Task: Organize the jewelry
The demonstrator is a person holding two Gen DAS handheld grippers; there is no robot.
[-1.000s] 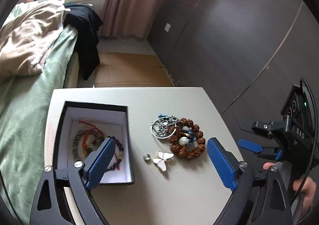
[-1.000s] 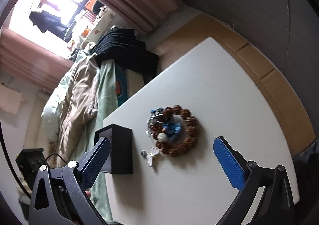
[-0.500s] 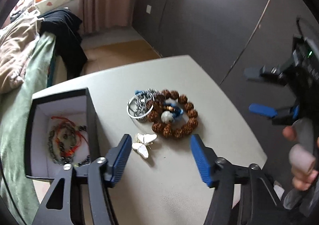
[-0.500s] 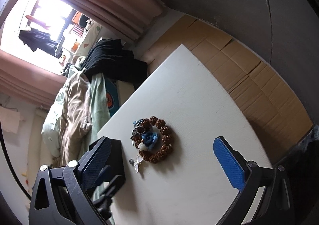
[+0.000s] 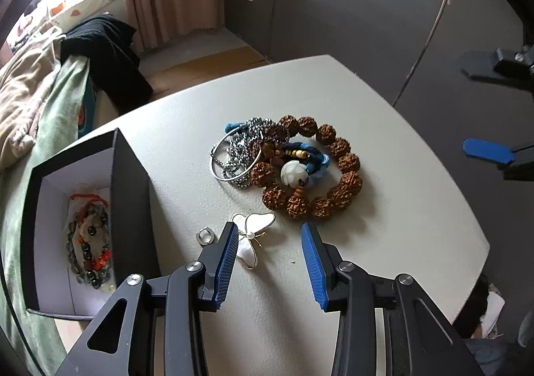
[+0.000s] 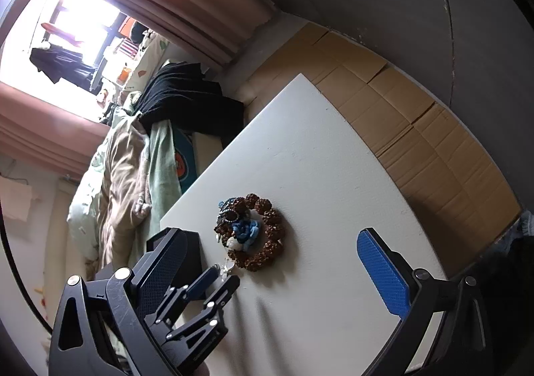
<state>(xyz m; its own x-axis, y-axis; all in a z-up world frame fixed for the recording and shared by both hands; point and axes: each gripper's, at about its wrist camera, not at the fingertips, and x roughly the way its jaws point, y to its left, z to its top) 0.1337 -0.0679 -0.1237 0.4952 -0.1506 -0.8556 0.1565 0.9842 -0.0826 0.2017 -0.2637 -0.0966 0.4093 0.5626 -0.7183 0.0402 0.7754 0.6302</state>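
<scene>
Change: left tool (image 5: 268,244) is now low over the surface (image 5: 383,242) and close to the loose pieces; a second ago it hung higher and further back, with its fingers spread wider.
Left tool: fingers apart, nothing between them yet; the gap is narrower than before. Left finger (image 5: 227,259) overlaps the edge of the brooch.
Brooch (image 5: 252,236): white butterfly, flat on the surface, just ahead of the left tool and partly under its left finger.
Meaning: my judgement is that the brooch is the next pick and the approach is nearly done; the grasp is not yet made.
Ring (image 5: 204,236): small, silver, just left of the brooch, between it and the box.
Pile: brown bead bracelet (image 5: 340,169) in a loop, with a white bead and blue cord (image 5: 315,159) inside it; silver bangle and chain (image 5: 235,155) touching its left side. All untouched on the surface.
Box (image 5: 130,196): black, white-lined, open, at the left of the surface. Holds a dark bead strand and red cord (image 5: 88,242); nothing else is visible inside.
Right tool (image 6: 267,276): fingers wide apart, empty, held well above the surface and clear of the pile.
Risk: the brooch is thin and flat; a pinch may slide off it.
</scene>
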